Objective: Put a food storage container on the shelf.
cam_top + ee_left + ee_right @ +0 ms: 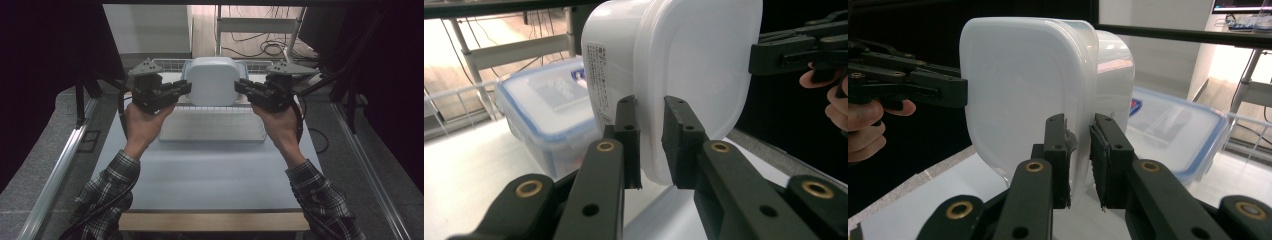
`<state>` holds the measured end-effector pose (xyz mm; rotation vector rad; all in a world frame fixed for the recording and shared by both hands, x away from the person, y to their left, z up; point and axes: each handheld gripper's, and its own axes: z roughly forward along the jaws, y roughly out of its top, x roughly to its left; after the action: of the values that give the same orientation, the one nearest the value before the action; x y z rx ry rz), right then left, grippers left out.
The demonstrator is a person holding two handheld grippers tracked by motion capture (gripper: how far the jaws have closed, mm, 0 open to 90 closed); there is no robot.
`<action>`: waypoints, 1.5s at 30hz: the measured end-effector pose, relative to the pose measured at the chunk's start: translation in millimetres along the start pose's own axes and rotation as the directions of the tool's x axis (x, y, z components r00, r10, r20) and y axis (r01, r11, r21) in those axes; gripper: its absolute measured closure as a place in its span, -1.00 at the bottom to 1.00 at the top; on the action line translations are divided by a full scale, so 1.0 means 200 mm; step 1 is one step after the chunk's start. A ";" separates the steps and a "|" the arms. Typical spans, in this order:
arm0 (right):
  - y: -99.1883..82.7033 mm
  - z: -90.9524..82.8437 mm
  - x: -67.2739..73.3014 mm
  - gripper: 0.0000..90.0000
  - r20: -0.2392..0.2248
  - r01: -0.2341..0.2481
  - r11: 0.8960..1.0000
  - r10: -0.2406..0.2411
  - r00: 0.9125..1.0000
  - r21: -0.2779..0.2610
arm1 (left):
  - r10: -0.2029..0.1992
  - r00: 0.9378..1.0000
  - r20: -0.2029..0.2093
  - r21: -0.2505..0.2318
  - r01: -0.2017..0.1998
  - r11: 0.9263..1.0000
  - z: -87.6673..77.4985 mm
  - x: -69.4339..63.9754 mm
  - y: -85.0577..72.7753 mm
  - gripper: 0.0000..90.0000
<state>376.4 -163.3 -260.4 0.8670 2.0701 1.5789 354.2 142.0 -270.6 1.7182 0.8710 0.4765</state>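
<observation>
The white container (212,80) was held in the air between the two grippers, above the far part of the table (200,170). It was a white plastic box with rounded corners and a lid, and in the high view it hung just over the wire rack (212,125) that lay on the table.

The left gripper (184,89) was at the left side of the container. In the left gripper view its jaws were almost closed, with only a narrow gap, and the rim of the container (694,75) sat in this gap with both pads pressed on it. A printed label could be seen on the side wall of the container in that view, but the text was too small to read.

The right gripper (242,88) was at the right side of the container, opposite to the left one. Its jaws were also nearly closed, and in the right gripper view they pinched the rim of the container (1033,85) in the same way.

Behind the container, further from the person, a clear box with a blue-edged lid (549,115) stood on the table. It was near the container but did not touch it. Each hand gripped its gripper from below, and the checked sleeves (107,190) came in from the near edge of the table.
</observation>
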 end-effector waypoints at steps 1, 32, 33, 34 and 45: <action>0.01 0.00 -0.01 0.73 0.002 -0.002 1.000 0.002 1.000 -0.001 | 0.000 1.000 0.000 -0.002 0.000 1.000 0.00 0.01 0.01 0.74; 0.14 0.19 -0.16 0.51 0.083 -0.074 0.997 0.073 0.994 0.008 | -0.070 0.998 0.007 0.011 0.069 0.998 0.19 0.15 0.15 0.59; 0.14 0.19 -0.16 0.50 0.086 -0.074 0.997 0.073 0.994 0.009 | -0.068 0.998 0.005 0.012 0.068 0.998 0.20 0.16 0.16 0.57; 0.15 0.20 -0.16 0.48 0.087 -0.074 0.997 0.073 0.994 0.009 | -0.071 0.997 0.002 0.013 0.071 0.997 0.20 0.16 0.16 0.54; 0.17 0.25 -0.17 0.29 0.112 -0.080 0.997 0.078 0.991 0.020 | -0.077 0.997 -0.026 0.022 0.077 0.997 0.27 0.17 0.18 0.31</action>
<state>441.4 -144.9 -244.6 1.0335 2.0032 1.5115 424.1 127.6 -258.5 1.6958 0.9608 0.4391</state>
